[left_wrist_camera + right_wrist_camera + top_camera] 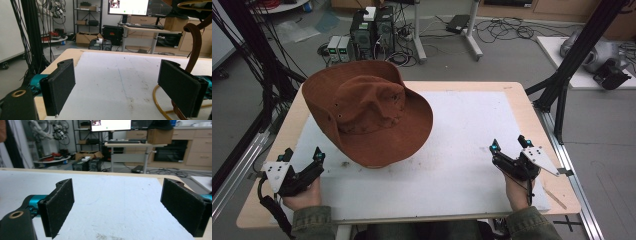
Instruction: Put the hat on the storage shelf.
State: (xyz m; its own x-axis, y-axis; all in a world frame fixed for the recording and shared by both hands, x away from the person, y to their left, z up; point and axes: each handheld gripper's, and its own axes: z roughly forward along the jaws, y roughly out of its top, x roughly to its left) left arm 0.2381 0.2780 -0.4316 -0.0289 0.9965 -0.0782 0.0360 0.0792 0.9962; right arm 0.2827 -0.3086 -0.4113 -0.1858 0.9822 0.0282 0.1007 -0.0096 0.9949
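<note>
A white board (452, 150) is lying on a light wooden table (522, 100), covering most of its top; the board is showing faint smudges and scuffs near its middle. Grey floor is spreading around the table, with black frame posts (572, 55) standing at both sides.

At the near edge, 2 hands in olive sleeves are coming in from the bottom. The left hand (302, 197) is gripping the left gripper (303, 155) at the board's near left corner, its jaws spread wide with nothing between them. The right hand (517, 192) is gripping the right gripper (508, 142) near the board's right edge, jaws likewise spread apart and empty. Both are pointing away from the person, low over the board, well apart from each other.

Farther in, a brown wide-brimmed hat (367, 112) is sitting tilted on the board's left half, its brim reaching over the far left corner. In the left gripper view the hat seems to be perched on a thin brass-coloured wire stand (160, 105), just beside the right jaw.

Beyond the table, computer towers (372, 30) and tangled cables (507, 27) are lying on the floor, with a desk (135, 145) and a monitor (111, 125) farther back.
</note>
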